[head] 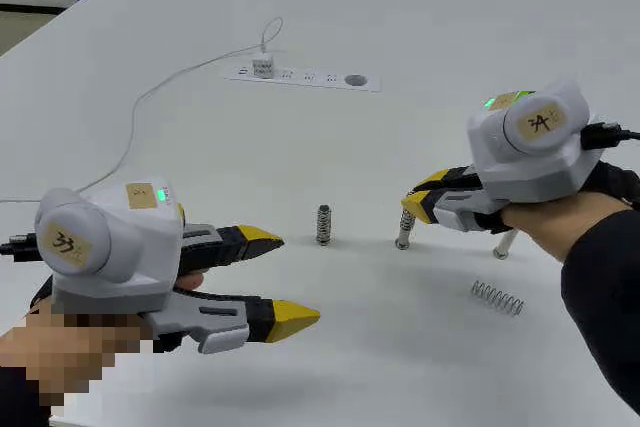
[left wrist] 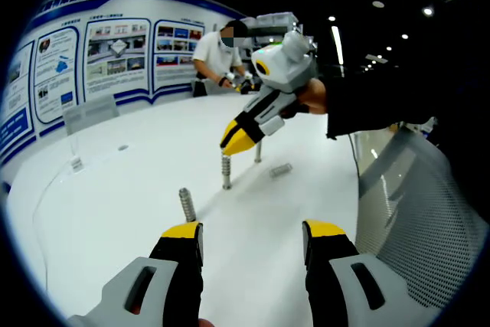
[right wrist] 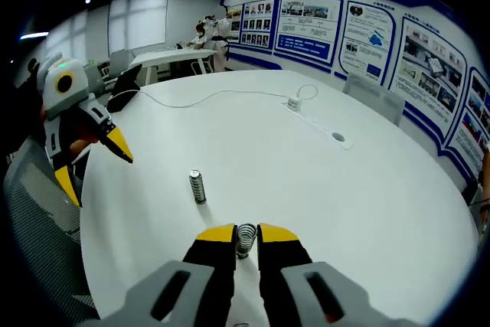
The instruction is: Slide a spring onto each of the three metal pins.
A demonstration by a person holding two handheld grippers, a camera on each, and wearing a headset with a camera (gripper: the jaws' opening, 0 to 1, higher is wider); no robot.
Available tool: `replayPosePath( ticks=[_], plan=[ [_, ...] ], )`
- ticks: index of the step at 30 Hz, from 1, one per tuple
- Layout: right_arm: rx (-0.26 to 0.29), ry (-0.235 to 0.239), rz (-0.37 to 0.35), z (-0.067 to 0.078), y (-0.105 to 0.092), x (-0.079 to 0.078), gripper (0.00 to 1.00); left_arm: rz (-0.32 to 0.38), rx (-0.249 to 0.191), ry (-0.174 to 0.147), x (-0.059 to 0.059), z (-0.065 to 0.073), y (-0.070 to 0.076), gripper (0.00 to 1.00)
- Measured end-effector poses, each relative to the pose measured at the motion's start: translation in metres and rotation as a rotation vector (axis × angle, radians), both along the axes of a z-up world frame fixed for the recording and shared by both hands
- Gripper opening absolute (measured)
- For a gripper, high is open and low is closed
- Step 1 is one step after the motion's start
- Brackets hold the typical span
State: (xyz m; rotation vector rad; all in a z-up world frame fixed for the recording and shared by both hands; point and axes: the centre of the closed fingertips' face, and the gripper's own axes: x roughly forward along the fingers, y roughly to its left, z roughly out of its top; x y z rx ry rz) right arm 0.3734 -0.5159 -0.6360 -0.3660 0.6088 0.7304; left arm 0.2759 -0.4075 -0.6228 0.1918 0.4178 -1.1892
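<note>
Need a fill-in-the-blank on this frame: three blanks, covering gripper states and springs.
1. The left gripper holds nothing; its jaws are ____.
2. The right gripper is shut on a ____ at the middle pin.
3. The loose spring lies on the table, nearest the ____ gripper.
Missing words: open; spring; right.

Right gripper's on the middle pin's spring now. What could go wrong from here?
1. The right gripper pinches the spring on the free-standing middle pin. A sideways push might topple the pin.
2. The bare third pin stands close beside that gripper, so pulling back could knock it over.
3. The loose spring lies on its side and may roll if bumped.
</note>
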Motion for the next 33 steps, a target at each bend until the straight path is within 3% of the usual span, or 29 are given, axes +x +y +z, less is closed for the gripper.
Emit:
replayPosePath(
  ticks=[14,26,33],
  plan=[
    [-0.016,0.047,-0.010,-0.025,0.001,-0.002,0.12,0.002,0.002,-0.003,0.000,0.001,0.000,0.53],
    [-0.024,0.058,-0.016,-0.030,-0.006,-0.004,0.15,0.002,0.000,-0.008,0.000,0.003,0.000,0.53],
    [-0.031,0.052,-0.022,-0.025,-0.019,-0.015,0.16,-0.005,0.001,-0.013,0.000,0.004,-0.002,0.53]
  ],
)
